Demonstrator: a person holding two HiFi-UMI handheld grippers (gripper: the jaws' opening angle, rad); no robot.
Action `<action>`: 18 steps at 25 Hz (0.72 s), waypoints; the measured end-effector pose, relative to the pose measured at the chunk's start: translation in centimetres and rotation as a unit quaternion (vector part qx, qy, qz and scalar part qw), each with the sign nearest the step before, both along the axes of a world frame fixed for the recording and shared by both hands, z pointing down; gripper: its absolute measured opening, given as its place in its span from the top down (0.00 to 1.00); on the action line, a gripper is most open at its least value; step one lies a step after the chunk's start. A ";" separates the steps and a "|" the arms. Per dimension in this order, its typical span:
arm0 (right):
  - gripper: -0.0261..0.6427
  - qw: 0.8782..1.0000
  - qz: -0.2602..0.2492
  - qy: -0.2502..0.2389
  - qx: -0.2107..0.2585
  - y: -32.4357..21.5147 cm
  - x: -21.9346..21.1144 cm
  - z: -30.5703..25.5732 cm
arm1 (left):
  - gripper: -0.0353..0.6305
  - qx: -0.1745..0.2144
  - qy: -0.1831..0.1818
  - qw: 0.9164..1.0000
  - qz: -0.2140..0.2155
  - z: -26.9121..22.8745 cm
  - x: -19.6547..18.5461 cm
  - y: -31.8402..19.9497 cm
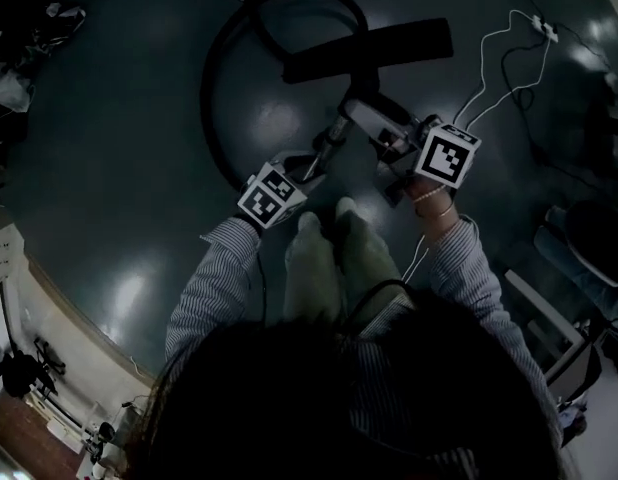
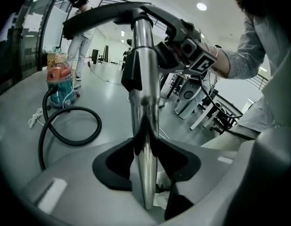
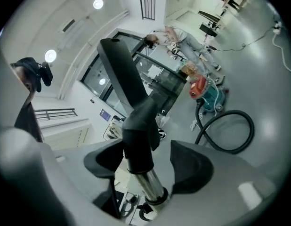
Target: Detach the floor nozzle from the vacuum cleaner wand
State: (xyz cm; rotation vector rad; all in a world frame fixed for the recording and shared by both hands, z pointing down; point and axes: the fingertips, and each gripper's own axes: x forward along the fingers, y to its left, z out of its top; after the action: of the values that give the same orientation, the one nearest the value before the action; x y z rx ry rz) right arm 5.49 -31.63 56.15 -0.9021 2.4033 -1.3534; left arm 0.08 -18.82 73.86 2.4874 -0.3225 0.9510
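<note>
The left gripper [image 2: 145, 159] is clamping the wand [image 2: 143, 102] to steady it. The right gripper [image 3: 150, 161] is holding its 2 jaws wide around the neck [image 3: 138, 138] (unpressed, apparently) of the floor nozzle [image 3: 118, 69], which is not yet detached from the wand's far end.

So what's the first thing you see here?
A shiny metal wand stands clamped in the left tool, right up close. At its far end is the long black floor nozzle, and a black hose loops over the dark floor.
</note>
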 end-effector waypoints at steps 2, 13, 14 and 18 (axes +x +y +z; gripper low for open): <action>0.50 1.000 -0.020 0.019 0.013 1.3 -2.1 -5.1 | 0.69 0.009 -0.006 1.000 -0.003 -4.5 -0.6 1.0; 0.67 0.986 -0.070 0.034 0.149 6.5 -8.3 -30.9 | 0.69 0.059 0.074 0.992 -0.086 -28.5 -1.9 4.9; 0.68 0.984 -0.070 0.031 0.164 7.3 -8.6 -32.7 | 0.69 0.069 0.083 0.990 -0.092 -30.2 -2.0 5.4; 0.68 0.975 -0.070 0.017 0.210 9.3 -9.5 -38.6 | 0.70 0.110 0.117 0.980 -0.115 -35.8 -3.0 6.2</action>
State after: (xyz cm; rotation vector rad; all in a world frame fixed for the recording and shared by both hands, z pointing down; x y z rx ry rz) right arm -3.98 -22.38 17.56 -0.6554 2.6733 -0.8178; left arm -2.92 -12.65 38.08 2.6524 -0.6501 0.5494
